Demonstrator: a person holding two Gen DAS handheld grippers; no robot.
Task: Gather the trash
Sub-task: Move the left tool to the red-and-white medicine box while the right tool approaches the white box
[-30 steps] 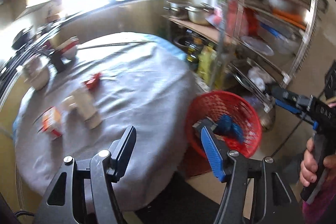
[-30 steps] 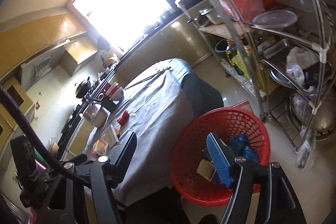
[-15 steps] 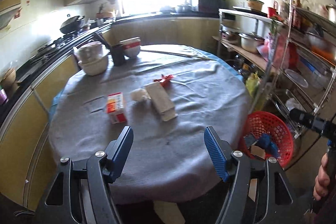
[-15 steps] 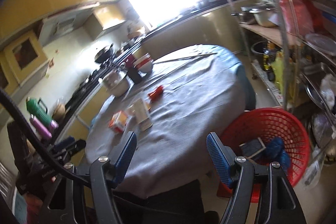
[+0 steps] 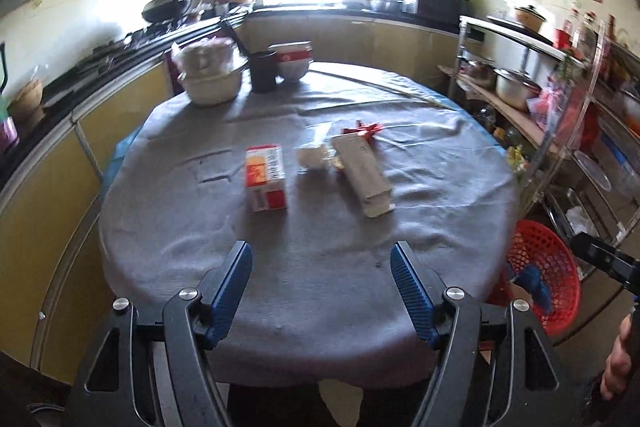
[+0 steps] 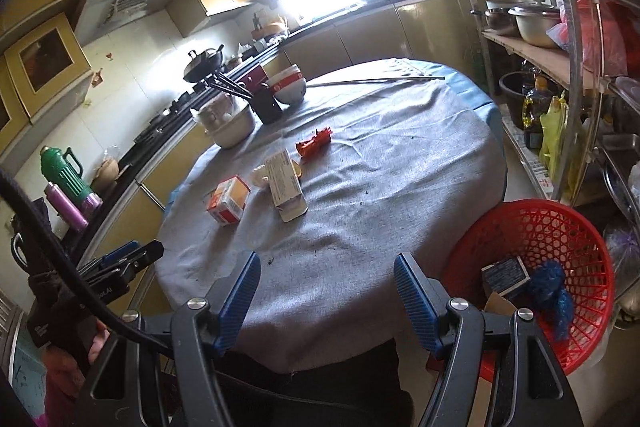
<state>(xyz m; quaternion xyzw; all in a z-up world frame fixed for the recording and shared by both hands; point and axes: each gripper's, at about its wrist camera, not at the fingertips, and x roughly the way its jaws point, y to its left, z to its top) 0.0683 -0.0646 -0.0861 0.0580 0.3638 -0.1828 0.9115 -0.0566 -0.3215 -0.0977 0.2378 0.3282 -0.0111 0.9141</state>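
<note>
Inside, the red basket (image 6: 576,223) holds a dark box (image 6: 505,273) and blue wad (image 6: 550,291).

We count four pieces of trash on the grey cloth: an orange-and-red carton (image 5: 266,177) standing upright; a white crumpled wad (image 5: 312,157) just beside it; a long pale box (image 5: 362,173) lying flat; a red wrapper (image 5: 362,128) behind that. The red basket (image 6: 560,227) on the floor holds a dark box (image 6: 505,273) and a blue bundle (image 6: 550,293).
</note>
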